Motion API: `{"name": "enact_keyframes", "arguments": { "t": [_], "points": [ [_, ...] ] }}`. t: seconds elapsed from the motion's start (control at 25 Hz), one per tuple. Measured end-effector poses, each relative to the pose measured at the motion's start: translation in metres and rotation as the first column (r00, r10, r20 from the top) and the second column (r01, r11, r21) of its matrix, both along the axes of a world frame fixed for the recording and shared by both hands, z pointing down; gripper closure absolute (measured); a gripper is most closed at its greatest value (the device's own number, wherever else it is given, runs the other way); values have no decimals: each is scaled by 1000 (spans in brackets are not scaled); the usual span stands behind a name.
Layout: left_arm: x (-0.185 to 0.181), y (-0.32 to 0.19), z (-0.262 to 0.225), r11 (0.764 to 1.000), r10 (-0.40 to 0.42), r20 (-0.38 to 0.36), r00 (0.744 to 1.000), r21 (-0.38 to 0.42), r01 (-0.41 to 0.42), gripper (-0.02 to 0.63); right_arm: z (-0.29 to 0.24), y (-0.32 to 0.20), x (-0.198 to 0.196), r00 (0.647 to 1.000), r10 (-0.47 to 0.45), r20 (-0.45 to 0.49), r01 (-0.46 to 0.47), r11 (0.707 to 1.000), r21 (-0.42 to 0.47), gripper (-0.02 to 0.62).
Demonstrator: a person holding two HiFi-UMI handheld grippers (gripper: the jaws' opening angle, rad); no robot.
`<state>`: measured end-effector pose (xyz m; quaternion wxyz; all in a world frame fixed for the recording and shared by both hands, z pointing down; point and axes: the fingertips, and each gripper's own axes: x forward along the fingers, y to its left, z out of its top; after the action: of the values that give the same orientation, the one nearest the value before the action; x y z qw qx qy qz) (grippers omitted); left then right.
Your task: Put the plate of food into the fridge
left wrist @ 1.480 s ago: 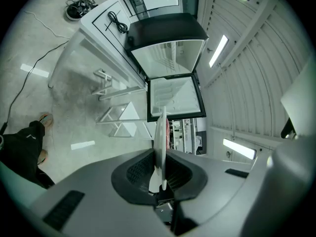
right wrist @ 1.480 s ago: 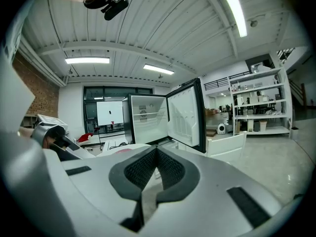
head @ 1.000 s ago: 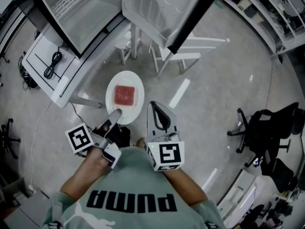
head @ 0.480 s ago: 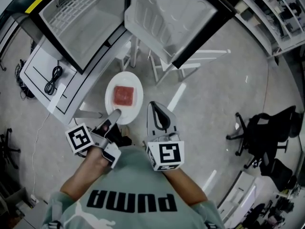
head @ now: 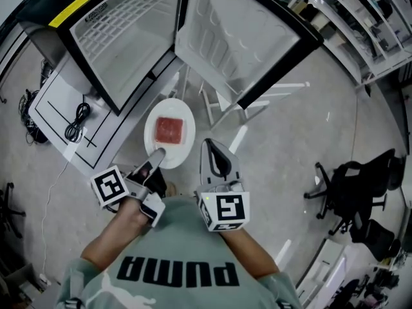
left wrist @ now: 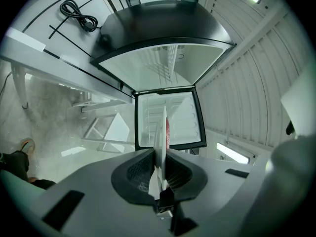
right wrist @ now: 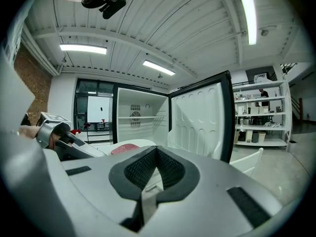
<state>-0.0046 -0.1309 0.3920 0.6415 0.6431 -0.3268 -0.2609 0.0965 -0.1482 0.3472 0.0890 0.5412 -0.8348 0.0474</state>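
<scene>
Gripping plate rim with left gripper, red food on top; right gripper closed, empty. Facing open fridge. "PUMA" on shirt; yellow label unreadable.

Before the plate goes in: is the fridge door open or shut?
Open. The fridge door stands swung wide, its white inner liner facing out, and the fridge cavity with its wire shelf is exposed.
</scene>
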Motion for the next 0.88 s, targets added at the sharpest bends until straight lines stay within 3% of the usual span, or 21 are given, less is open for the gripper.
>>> {"name": "enact_keyframes", "arguments": {
  "t": [0.36,0.88],
  "points": [
    [-23,-12,1,999,-37,-2,999,4,37,568,-2,-18,-28,999,-46,-5,46,999,6,591],
    [-41,-45,-3,989,-145,1,989,15,145,568,-3,-68,-64,982,-186,17,186,982,22,591]
  ]
}}
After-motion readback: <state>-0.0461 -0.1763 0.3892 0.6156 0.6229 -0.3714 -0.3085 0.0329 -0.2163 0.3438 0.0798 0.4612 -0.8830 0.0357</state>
